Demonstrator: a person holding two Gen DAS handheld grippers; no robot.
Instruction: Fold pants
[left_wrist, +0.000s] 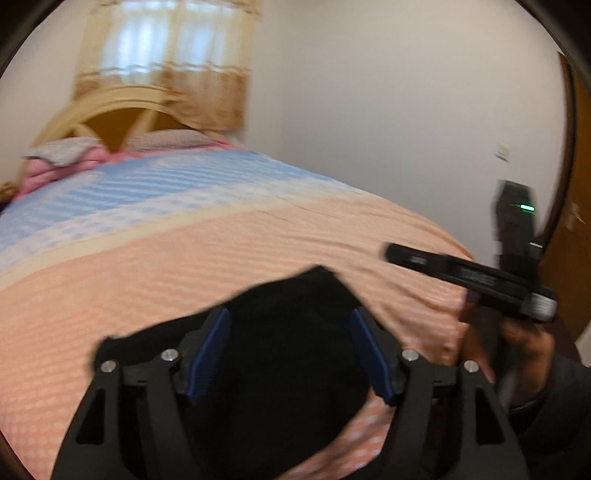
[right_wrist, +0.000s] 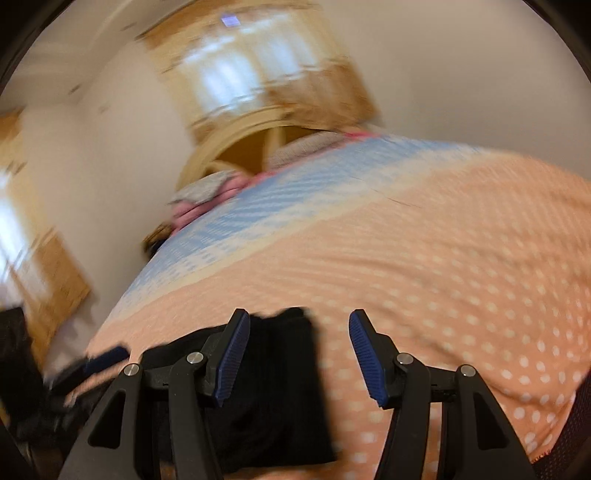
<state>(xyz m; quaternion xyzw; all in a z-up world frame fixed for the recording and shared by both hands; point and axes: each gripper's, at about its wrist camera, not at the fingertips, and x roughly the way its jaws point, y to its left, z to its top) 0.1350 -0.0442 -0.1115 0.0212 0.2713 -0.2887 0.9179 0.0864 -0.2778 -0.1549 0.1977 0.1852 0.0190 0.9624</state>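
Observation:
Black pants (left_wrist: 291, 376) lie bunched on the orange dotted bedspread (left_wrist: 166, 280) at the bed's near edge. My left gripper (left_wrist: 289, 312) hovers over them with its blue pads wide apart, the cloth below and between the fingers, not pinched. In the right wrist view the pants (right_wrist: 280, 369) lie under the left finger of my right gripper (right_wrist: 299, 314), which also stands open and holds nothing; bare bedspread (right_wrist: 443, 277) shows under its right finger. A person's hand (left_wrist: 517, 343) carries the right tool at the right edge of the left wrist view. Both pictures are motion-blurred.
The bed runs away from me to a blue checked band (left_wrist: 166, 184), pillows and pink bedding (left_wrist: 59, 158) under a curved headboard (left_wrist: 110, 107). A curtained window (left_wrist: 166, 48) is behind. White wall and a wooden door (left_wrist: 569, 258) stand at the right.

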